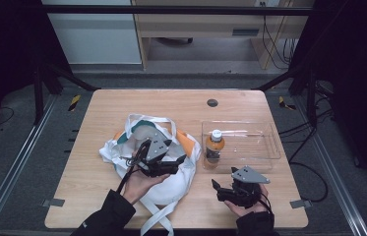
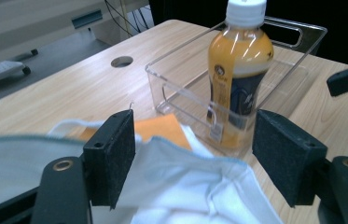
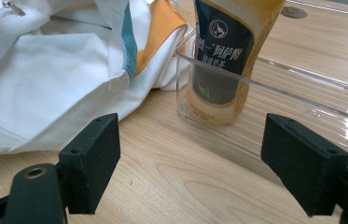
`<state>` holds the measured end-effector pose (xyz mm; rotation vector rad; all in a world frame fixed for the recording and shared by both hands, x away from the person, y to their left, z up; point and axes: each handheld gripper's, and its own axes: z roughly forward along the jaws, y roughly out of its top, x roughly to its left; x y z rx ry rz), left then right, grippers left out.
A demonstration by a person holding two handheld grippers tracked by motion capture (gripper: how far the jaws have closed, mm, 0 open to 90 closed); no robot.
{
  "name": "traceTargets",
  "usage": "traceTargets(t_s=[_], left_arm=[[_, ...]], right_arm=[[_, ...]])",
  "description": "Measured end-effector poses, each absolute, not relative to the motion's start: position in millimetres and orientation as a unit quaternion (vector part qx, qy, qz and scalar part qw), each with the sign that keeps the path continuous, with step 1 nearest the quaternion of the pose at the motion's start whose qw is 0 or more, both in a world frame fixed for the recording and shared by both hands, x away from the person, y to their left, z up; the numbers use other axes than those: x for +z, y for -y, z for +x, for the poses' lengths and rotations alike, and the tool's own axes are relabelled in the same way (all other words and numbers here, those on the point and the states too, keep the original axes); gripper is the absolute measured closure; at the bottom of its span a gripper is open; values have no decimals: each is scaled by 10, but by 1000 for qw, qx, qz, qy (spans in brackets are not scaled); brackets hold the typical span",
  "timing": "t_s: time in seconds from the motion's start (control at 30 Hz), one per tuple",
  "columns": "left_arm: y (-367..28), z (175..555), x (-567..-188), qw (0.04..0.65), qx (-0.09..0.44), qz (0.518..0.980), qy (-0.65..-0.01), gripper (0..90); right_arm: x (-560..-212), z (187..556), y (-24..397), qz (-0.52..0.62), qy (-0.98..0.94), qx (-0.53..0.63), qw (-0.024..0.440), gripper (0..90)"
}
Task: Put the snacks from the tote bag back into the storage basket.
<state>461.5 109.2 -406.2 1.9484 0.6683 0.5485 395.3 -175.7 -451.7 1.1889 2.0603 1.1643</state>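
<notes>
While the orange drink bottle (image 1: 214, 147) stands upright in the near left corner of the clear plastic bin (image 1: 264, 152), nothing looks packed yet. The left gripper (image 1: 173, 162) hangs wide open over the white cloth bag (image 1: 122, 152), holding nothing. The right gripper (image 1: 218, 189) is wide open too, empty, near the bin.

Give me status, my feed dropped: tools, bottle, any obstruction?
Left tool open over white bag. Right tool open, empty. Orange drink bottle upright in clear bin; bag abuts bin.
</notes>
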Motion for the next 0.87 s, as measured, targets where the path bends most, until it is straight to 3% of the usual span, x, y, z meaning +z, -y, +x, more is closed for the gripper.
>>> traceTargets(t_s=[0.37,0.87], left_arm=[[-1616,4477,-4337,466,239,799,-296,258],[-2049,4297,-4421,475,222,785,-329,242]], right_arm=[[-4523,3959,1760,435,-755,425,246,202],[-4534,3969,1754,431,-759,420,248,216]])
